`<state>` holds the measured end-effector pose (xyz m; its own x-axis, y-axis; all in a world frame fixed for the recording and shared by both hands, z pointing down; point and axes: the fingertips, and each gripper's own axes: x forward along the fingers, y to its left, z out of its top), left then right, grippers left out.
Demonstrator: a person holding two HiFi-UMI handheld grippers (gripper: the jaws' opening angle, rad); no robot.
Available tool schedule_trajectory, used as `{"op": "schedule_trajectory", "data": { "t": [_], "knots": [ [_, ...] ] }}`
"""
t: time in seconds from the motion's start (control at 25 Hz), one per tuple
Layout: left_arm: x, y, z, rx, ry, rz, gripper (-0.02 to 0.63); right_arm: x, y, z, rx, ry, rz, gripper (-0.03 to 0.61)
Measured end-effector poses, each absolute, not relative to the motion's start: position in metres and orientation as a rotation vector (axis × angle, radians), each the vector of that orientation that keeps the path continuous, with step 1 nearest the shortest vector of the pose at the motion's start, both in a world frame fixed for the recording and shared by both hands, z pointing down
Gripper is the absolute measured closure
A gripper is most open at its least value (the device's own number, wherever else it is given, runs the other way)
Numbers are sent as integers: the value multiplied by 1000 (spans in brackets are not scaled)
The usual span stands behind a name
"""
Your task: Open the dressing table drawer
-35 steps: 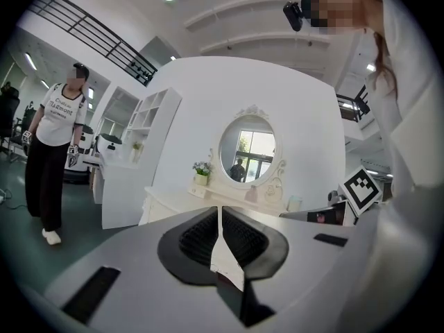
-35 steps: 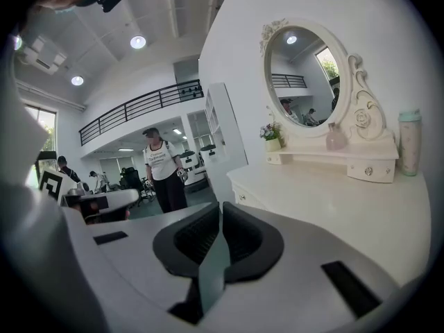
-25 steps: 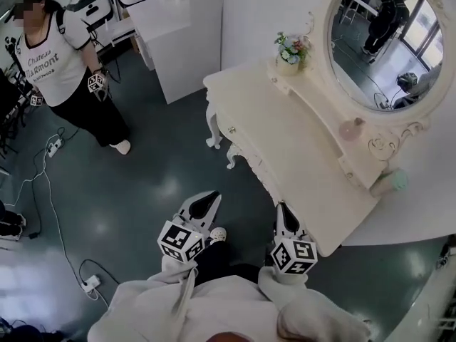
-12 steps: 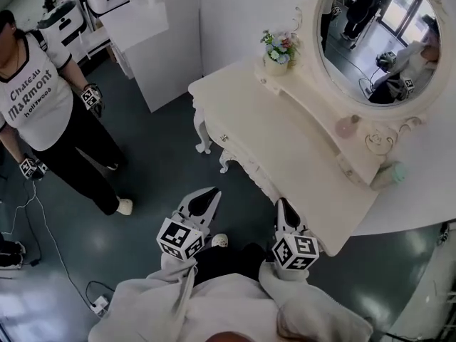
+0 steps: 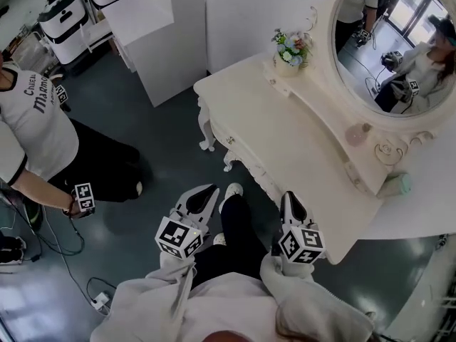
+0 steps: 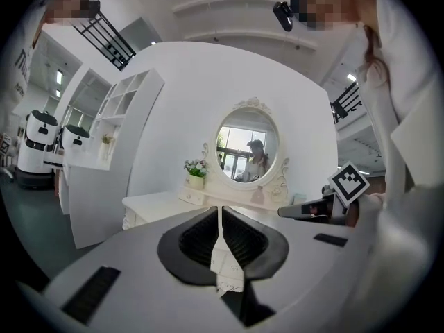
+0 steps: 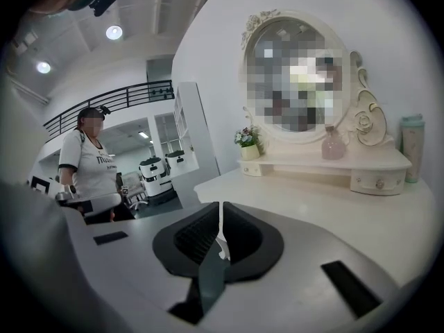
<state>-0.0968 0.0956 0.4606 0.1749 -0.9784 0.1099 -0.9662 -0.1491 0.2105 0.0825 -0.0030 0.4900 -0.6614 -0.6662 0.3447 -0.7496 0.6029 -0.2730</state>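
Note:
The cream dressing table (image 5: 285, 130) stands ahead and to the right, under an oval mirror (image 5: 388, 45). A drawer front with a small knob (image 5: 230, 140) shows on its near-left edge. My left gripper (image 5: 211, 189) hangs over the dark floor, short of the table's front, jaws together and empty. My right gripper (image 5: 288, 197) is by the table's front edge, also shut with nothing in it. In the left gripper view the left gripper (image 6: 220, 210) points at the table (image 6: 156, 203). In the right gripper view the right gripper (image 7: 220, 207) looks across the tabletop (image 7: 312, 193); a small shelf drawer (image 7: 378, 181) sits at the right.
A flower pot (image 5: 288, 52), a pink bottle (image 5: 354, 134) and a green cup (image 5: 400, 184) stand on the table's raised shelf. A person (image 5: 35, 134) holding grippers stands at the left. A white cabinet (image 5: 160, 34) is behind; cables and a power strip (image 5: 100, 301) lie on the floor.
I have stepped forward: my leg and shoe now reach between the two grippers toward the table. The other person has shifted to the left edge. Both grippers stay shut.

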Motion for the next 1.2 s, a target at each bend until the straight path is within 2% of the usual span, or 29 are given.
{"op": "schedule_trajectory", "data": {
  "t": [0.64, 1.2],
  "knots": [
    [-165, -40, 463, 2228, -1843, -14, 581, 22, -139, 500, 1254, -2595, 674, 537],
    [-172, -142, 464, 2324, -1667, 46, 581, 33, -203, 507, 1451, -2493, 754, 537]
  ]
}}
